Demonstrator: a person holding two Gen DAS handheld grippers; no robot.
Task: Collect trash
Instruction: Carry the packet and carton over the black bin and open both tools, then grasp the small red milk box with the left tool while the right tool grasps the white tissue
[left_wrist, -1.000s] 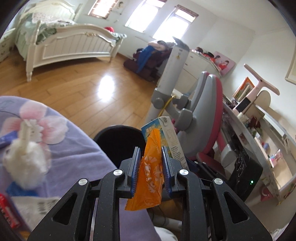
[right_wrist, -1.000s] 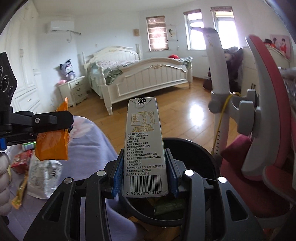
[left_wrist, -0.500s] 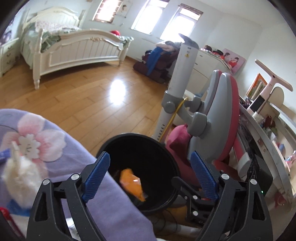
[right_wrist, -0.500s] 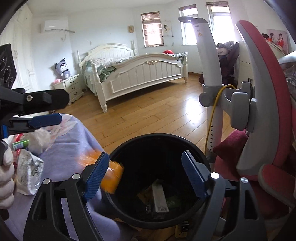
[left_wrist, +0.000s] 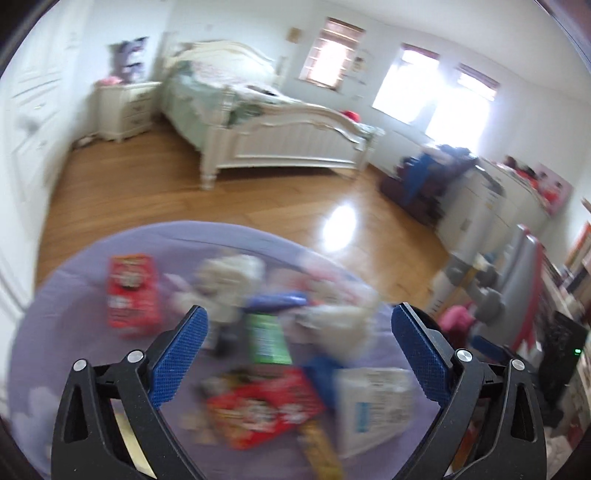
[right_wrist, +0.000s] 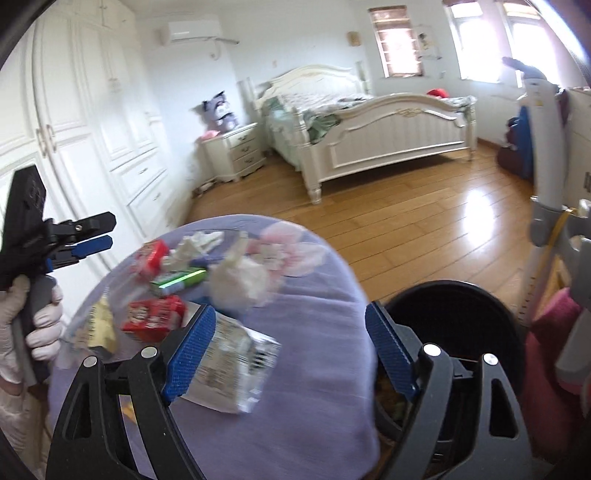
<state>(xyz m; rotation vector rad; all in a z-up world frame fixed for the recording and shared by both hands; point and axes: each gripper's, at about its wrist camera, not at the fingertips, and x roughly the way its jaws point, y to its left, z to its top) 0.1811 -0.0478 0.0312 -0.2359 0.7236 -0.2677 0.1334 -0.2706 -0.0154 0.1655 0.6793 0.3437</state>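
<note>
Trash lies on a round table with a purple cloth (right_wrist: 314, 325): red packets (right_wrist: 155, 317), a green box (right_wrist: 181, 281), crumpled white tissue (right_wrist: 240, 280), a silver-white wrapper (right_wrist: 236, 365). My left gripper (left_wrist: 299, 354) is open and empty above the blurred pile, over a green box (left_wrist: 266, 339) and a red packet (left_wrist: 266, 406). It also shows in the right wrist view (right_wrist: 88, 236) at the left. My right gripper (right_wrist: 284, 350) is open and empty over the table's right edge. The black bin (right_wrist: 454, 325) stands just right of the table.
A white bed (right_wrist: 373, 129) and a nightstand (right_wrist: 236, 151) stand across the wooden floor. White wardrobes (right_wrist: 74, 122) line the left wall. A grey and pink chair (right_wrist: 565, 280) and a white pole (right_wrist: 546, 147) stand right of the bin.
Both grippers opened and dropped the orange wrapper and the carton into the bin. Both have since swung left, back over the table's trash pile.
</note>
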